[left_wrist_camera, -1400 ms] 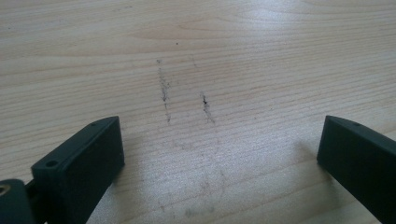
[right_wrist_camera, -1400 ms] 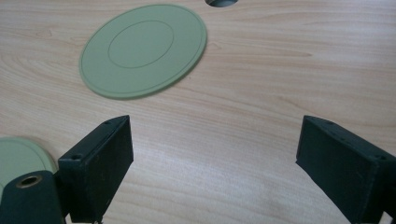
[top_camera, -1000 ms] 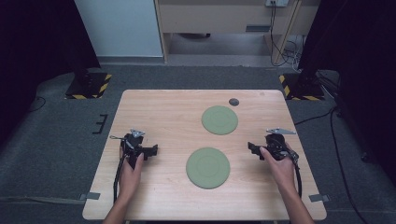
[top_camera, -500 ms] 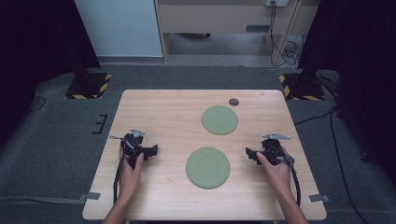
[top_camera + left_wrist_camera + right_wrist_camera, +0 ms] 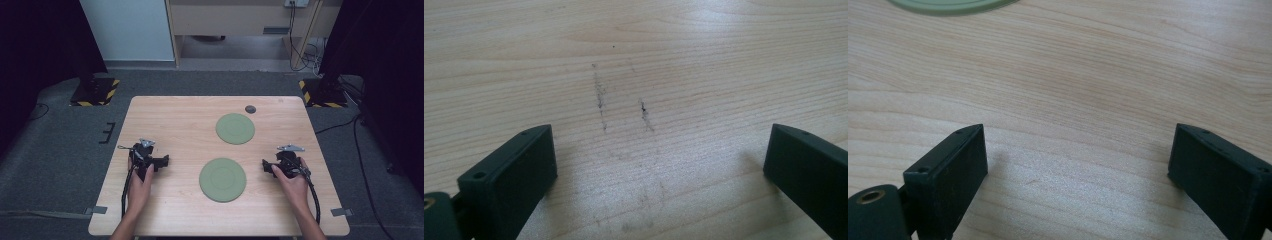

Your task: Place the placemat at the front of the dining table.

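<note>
two green plates (image 5: 223, 179) lie between the empty, wide-jawed left gripper (image 5: 162, 162) and right gripper (image 5: 266, 167).

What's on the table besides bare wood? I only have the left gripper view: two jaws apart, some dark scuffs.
Observer: Two green round plates. The near plate lies between the left gripper and the right gripper, touching neither.
Operator: Where's the second one?
Observer: The far plate lies farther from the person, slightly to the right, apart from the near one.
Operator: Anything else out there?
Observer: A small dark round object near the table's far edge, beyond the far plate. Too small to identify.
Operator: Right gripper holding anything?
Observer: No. In the right gripper view its jaws stand wide apart over bare wood, with a green plate edge at the top of the picture.
</note>
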The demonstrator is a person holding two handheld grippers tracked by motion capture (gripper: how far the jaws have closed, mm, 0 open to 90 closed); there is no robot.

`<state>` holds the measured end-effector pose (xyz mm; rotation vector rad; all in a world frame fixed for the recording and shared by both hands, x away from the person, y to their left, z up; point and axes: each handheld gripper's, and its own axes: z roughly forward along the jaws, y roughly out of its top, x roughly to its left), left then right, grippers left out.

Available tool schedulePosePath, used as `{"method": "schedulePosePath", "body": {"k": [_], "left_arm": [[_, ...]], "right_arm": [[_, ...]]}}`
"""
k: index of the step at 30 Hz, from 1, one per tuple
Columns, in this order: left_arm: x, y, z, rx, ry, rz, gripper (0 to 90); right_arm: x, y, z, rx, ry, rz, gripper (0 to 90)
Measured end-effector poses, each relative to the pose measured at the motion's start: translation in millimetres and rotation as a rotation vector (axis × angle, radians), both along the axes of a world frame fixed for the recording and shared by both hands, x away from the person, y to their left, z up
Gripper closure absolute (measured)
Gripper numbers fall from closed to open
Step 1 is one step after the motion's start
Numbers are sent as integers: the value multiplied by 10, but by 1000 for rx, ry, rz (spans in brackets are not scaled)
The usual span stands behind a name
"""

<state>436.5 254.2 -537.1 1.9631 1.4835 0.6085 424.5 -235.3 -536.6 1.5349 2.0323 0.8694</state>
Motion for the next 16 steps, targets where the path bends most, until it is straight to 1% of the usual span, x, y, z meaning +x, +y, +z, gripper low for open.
{"method": "schedulePosePath", "body": {"k": [2, 5, 9, 12, 16], "left_arm": [[0, 0, 0, 0, 0, 0, 0], [0, 0, 0, 0, 0, 0, 0], [-1, 0, 0, 0, 0, 0, 0], [-3, -1, 0, 0, 0, 1, 0], [-4, 0, 0, -1, 1, -1, 0]], "right_arm": [[-8, 19, -15, -19, -12, 1, 79], [-6, 19, -24, -17, -19, 1, 71], [1, 15, -25, -20, -14, -1, 48], [0, 13, -30, -23, -3, -25, 7], [-3, 12, -32, -23, 1, -38, 3]]}}
